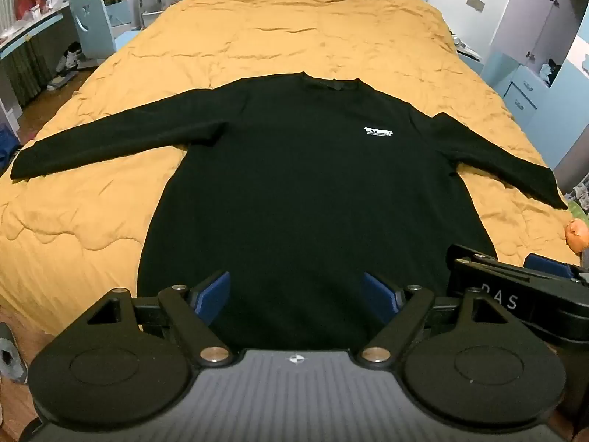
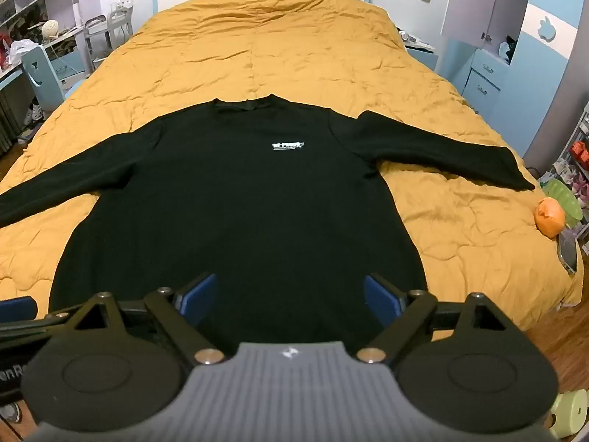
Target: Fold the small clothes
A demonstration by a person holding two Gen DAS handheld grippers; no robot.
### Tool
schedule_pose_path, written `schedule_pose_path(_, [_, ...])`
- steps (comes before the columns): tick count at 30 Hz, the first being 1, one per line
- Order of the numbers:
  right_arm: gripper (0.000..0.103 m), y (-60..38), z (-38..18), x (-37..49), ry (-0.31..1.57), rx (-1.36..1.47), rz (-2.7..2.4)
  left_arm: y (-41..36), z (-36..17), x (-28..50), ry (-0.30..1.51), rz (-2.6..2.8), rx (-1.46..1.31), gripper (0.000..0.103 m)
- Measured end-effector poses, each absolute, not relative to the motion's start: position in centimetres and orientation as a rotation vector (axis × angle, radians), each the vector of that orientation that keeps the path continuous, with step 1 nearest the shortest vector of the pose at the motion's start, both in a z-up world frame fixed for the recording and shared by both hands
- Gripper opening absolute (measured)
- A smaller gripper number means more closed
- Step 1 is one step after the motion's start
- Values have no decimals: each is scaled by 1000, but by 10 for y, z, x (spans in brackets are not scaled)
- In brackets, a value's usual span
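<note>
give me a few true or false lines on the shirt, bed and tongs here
1. The black long-sleeved shirt lies front up with both sleeves spread. True.
2. The quilted bed cover is blue. False: it is mustard yellow.
3. The left tongs are shut on the hem. False: they are open, holding nothing.
4. The right tongs are open. True.
5. A small white logo shows on the chest. True.

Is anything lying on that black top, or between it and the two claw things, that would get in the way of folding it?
Nothing visible does. The black top lies flat and bare on the yellow quilt, and the left gripper and right gripper hang open right over its hem.
</note>
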State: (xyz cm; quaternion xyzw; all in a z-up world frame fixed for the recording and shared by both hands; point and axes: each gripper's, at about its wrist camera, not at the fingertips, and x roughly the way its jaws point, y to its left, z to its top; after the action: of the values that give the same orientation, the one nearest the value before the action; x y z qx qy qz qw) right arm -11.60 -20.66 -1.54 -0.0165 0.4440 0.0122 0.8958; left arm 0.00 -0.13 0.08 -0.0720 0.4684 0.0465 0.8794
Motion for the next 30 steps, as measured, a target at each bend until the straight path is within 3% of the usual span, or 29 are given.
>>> schedule_pose_path(30, [83,-207,-16,-114,924,-33,31,1,0,2,992,97,-166,95])
